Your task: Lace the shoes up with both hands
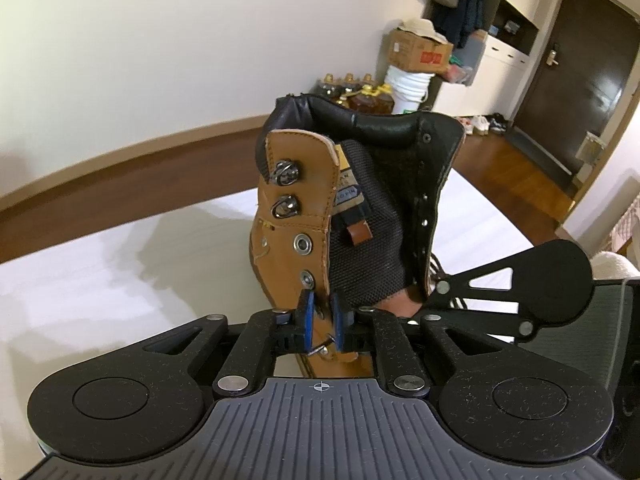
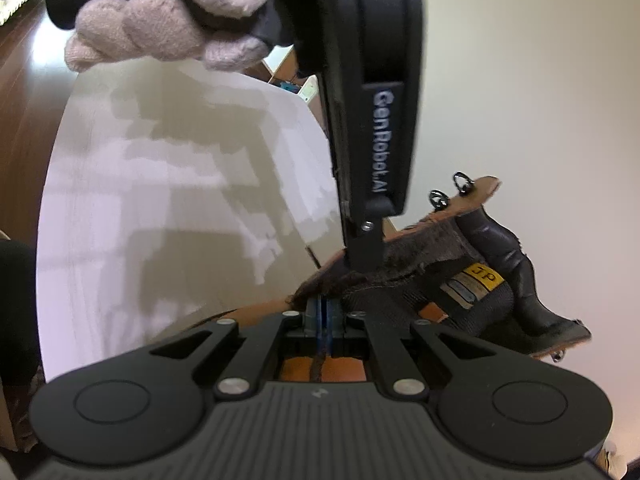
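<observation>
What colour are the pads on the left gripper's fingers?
Blue pads, clearest in the left wrist view.

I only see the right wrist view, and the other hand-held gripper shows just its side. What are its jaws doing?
Observer: The left hand-held gripper is open, with its jaws on either side of the tan flap.
Operator: Is any lace threaded through that flap?
Observer: No, its two round eyelets are bare.
Operator: What's in the background?
Observer: A cardboard box sits by the far wall.
</observation>
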